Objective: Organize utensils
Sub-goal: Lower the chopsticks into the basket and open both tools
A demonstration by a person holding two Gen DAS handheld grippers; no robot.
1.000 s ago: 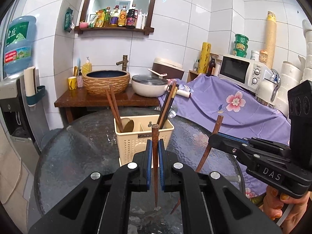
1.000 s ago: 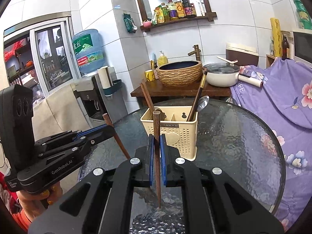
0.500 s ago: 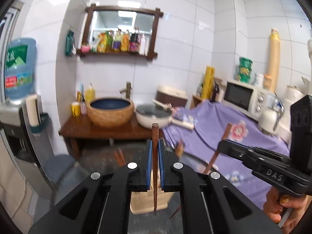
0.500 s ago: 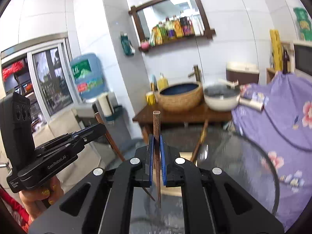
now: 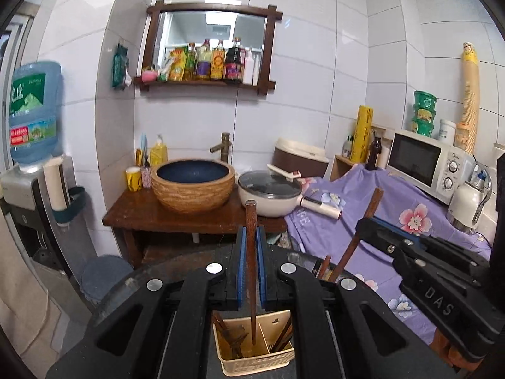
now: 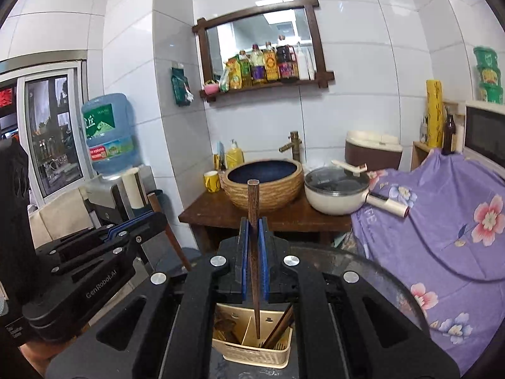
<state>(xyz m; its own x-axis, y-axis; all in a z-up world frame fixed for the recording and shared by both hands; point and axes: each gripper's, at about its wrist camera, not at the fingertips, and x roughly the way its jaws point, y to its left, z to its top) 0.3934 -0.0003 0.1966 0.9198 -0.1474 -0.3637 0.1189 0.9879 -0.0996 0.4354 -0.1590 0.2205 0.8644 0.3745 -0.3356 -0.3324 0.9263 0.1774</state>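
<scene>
Tools left [image 5: 250, 265] and right [image 6: 253, 255] each clamp a chopstick [image 5: 250, 271] above the caddy [image 5: 255, 360]

Lighting: bright, even, overhead; ceiling panel reflected in mirror [image 5: 210, 22]. Glare: soft sheen on white wall tiles [image 6: 353, 120]. Focus: sharp throughout. Distortion: strong fisheye bowing, dark vignetted corners.

Two dark wooden chopsticks [image 5: 251, 265] [image 6: 254, 252] stand upright at frame centre, tips over the cream divided holder [image 5: 255, 361] [image 6: 252, 352] below.
</scene>
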